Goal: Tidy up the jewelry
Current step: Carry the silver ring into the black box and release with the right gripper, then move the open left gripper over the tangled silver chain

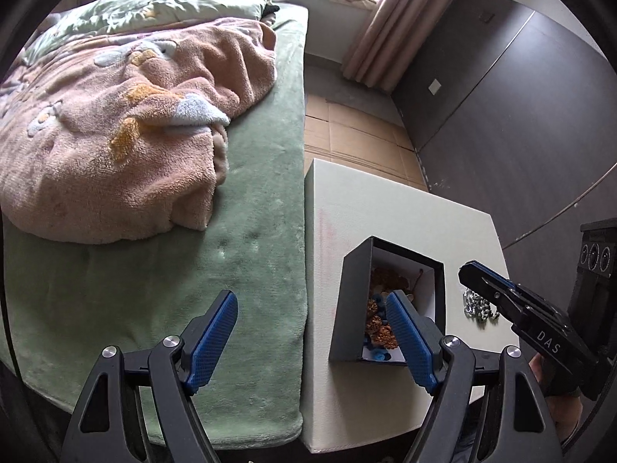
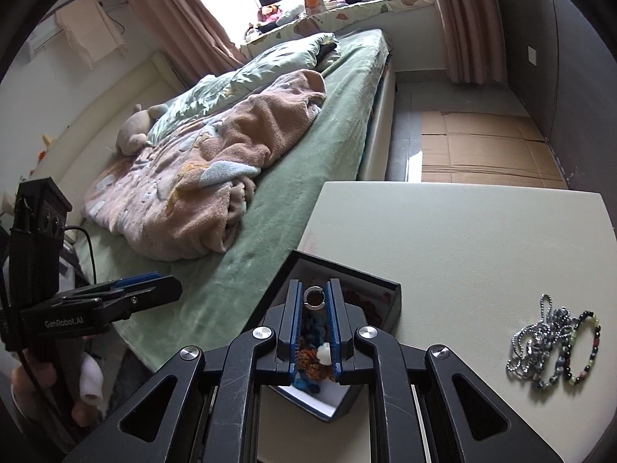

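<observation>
Currently, the task stands partway complete. Reading from left to right:

1. The bed point(image 1: 250, 231) occupies the left of both views and carries a pink blanket point(image 1: 115, 135). It plays no part in the task.

2. The left gripper point(image 1: 312, 301) hangs over the seam between bed and white table point(image 1: 385, 208). Its fingers are spread wide and hold nothing.

3. The black box point(image 2: 391, 310) sits on the table near the bed-side edge. It already contains several pieces: orange-brown and blue items are visible inside. The exact pieces cannot be identified.

4. The right gripper point(image 2: 314, 297) is positioned above the open box. Its fingers are drawn close together and pinch a small silver ring point(image 2: 314, 296) at the tips. The ring appears to be directly over the box interior, not yet released.

5. To the right, a silver chain point(image 2: 536, 335) lies heaped on the table, well apart from the box. A beaded bracelet point(image 2: 584, 347) lies just beside it, apparently touching.

Status assessment:
- Done: several items are in the box.
- In hand: the ring, judged ready for release.
- Remaining: the chain and the bracelet.
</observation>
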Available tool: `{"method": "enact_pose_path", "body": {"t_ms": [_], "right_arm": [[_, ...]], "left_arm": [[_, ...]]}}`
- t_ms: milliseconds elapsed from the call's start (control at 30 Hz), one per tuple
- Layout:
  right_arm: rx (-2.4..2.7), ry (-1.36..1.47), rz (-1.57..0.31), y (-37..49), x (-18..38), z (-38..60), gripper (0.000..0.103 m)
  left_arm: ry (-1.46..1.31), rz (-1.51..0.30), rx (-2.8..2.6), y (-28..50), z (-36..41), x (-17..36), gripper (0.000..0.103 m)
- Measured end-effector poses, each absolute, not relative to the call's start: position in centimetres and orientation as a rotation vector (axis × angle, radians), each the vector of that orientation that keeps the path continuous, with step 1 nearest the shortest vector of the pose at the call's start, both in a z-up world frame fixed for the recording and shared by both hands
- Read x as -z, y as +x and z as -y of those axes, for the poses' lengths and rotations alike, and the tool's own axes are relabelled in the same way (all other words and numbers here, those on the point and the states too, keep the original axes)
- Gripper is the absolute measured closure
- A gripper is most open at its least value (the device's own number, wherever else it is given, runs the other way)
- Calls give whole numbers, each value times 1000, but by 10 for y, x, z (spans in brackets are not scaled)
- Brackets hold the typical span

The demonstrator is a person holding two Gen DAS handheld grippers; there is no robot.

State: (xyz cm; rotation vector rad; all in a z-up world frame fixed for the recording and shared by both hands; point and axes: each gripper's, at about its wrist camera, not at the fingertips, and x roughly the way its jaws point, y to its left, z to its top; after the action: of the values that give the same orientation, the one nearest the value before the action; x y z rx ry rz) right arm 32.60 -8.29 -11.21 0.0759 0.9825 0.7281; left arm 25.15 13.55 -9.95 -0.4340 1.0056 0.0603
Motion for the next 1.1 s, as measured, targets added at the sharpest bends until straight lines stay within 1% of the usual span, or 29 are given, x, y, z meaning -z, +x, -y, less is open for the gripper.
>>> {"method": "enact_pose_path", "body": {"t_ms": [33,67,100,133,167,200,267,367,433,767,967,1100], "right_arm": [[-725,82,-992,328,112,80,87],[-724,87,-1007,332,113,78,84],[-721,95,-1023,334,114,78,66],[-713,102,-1040,337,115,78,40],[-697,110,-1051,338,115,80,29],[-684,122,-1051,339,115,83,15],[-679,144,-1035,338,112,93,14],[-652,159,-1015,335,108,111,13],[-623,168,-1001,332,105,127,0],[-457,272,-935,315,95,233,0],[-266,198,-935,302,95,280,0],[-236,199,-922,294,99,305,0]], "left_arm": [[-433,-1002,-59,252,-135,99,19],[-434,-998,-55,252,-134,98,13],[-434,-990,-49,252,-133,97,8],[-430,-983,-43,251,-132,95,6],[-425,-976,-38,251,-130,93,4],[-418,-969,-31,251,-127,92,3],[-410,-954,-20,252,-123,89,0],[-416,-933,3,255,-117,86,0],[-413,-926,21,258,-110,85,0],[-334,-921,121,279,-53,76,0],[-279,-954,207,295,-5,77,0],[-241,-982,241,302,25,80,0]]}}
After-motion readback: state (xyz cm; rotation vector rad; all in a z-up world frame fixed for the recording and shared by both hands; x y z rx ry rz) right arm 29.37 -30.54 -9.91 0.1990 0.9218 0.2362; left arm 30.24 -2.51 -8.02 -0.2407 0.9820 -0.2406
